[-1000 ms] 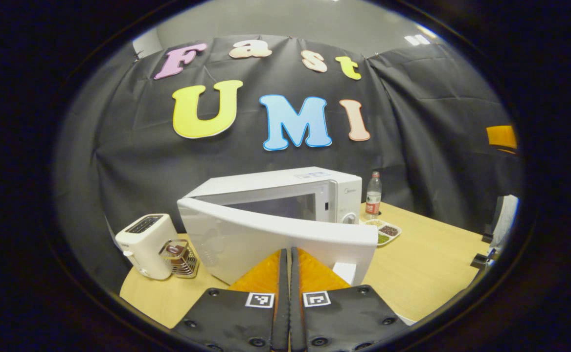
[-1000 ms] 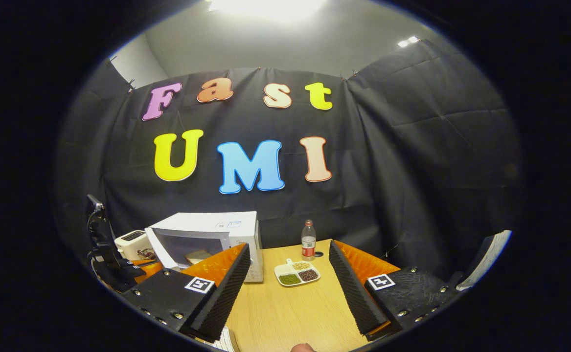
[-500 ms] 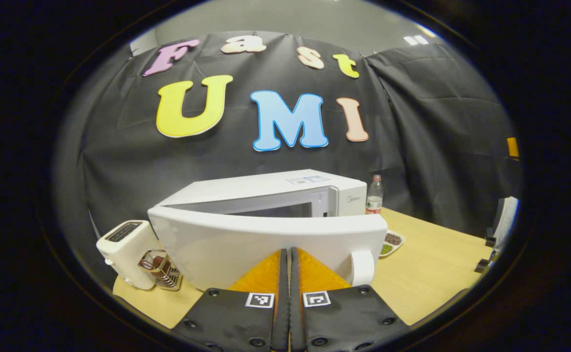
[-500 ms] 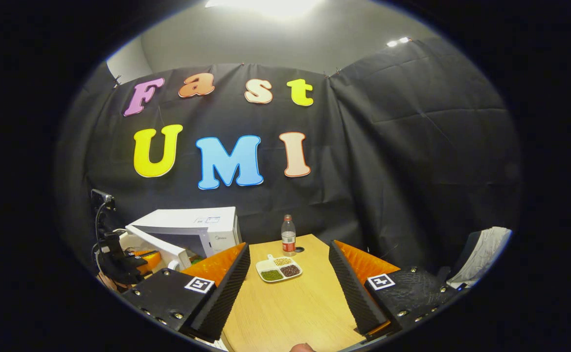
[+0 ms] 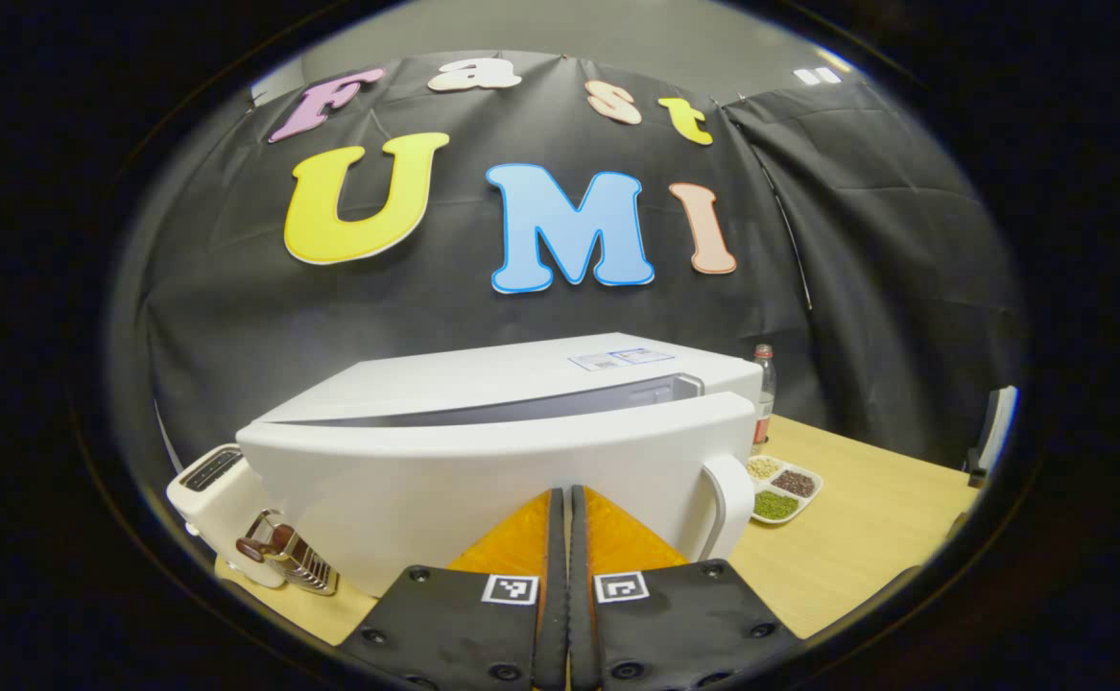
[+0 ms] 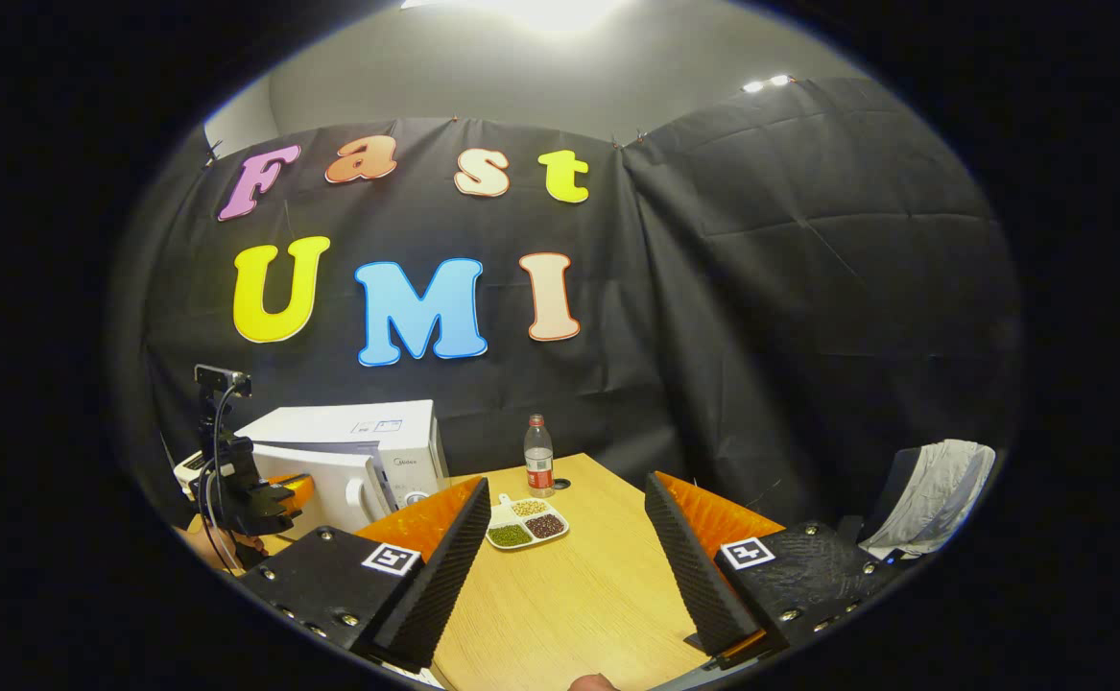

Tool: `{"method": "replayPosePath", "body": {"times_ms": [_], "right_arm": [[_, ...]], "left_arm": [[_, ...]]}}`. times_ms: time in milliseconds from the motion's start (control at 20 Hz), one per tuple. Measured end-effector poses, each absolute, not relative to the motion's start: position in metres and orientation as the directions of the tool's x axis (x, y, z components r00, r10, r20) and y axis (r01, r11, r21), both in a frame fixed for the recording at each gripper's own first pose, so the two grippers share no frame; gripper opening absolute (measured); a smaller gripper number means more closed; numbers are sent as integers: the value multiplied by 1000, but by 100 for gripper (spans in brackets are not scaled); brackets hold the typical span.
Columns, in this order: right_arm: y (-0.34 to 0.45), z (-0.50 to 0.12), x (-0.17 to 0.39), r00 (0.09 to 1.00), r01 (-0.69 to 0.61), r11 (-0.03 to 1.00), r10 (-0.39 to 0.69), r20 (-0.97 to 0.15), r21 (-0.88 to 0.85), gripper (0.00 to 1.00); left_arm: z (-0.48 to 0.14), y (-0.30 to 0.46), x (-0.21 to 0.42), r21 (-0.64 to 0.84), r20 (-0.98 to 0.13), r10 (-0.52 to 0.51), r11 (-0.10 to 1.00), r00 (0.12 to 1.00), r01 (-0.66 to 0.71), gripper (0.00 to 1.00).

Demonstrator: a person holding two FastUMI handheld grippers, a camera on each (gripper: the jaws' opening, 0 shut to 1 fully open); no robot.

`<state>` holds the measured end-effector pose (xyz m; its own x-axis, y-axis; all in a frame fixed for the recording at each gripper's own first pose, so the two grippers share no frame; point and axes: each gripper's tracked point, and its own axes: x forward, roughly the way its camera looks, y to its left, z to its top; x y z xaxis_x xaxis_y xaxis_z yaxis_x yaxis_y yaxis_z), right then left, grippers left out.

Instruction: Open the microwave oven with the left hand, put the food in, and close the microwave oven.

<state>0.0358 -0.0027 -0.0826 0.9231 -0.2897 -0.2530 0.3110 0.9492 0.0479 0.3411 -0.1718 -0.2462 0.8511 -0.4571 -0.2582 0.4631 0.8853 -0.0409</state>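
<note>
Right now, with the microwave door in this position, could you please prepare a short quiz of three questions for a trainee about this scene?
1. True or false: the microwave door is fully shut against the microwave oven.
2. Multiple choice: the right gripper is A) open, nothing between its fingers; B) shut on the bottle; C) shut on the door handle.
3. Fill in: the divided snack tray lies on the wooden table, in front of the ____ with a red label.

Key
1. False: a gap shows along its top edge.
2. A
3. Bottle. The left gripper, fingers closed, is at the door.
</note>
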Motion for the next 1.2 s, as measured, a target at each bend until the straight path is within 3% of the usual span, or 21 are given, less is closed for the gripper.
{"method": "replayPosePath", "body": {"times_ms": [50,200,250,300,650,1000,1200], "right_arm": [[-2,-84,35,921,313,949,-293,-256,41,98],[0,-88,38,917,315,949,-296,-266,30,98],[2,-91,37,917,314,949,-294,-269,33,98],[4,-92,38,917,312,950,-290,-272,37,98],[26,-87,47,945,215,976,-198,-262,38,98],[40,-69,50,978,24,995,-5,-208,92,98],[36,-54,48,985,-57,994,71,-156,97,98]], "left_arm": [[-248,-173,347,-49,-260,-454,888,852,458,7],[-249,-176,362,-59,-263,-442,894,857,443,7],[-249,-176,365,-59,-264,-436,898,861,436,12],[-248,-174,366,-60,-259,-425,903,867,425,7],[-240,-177,372,-36,-287,-325,944,901,329,7],[-133,-142,281,-42,-116,-279,960,953,276,7],[-93,-117,219,-75,-87,-222,974,971,216,7]]}}
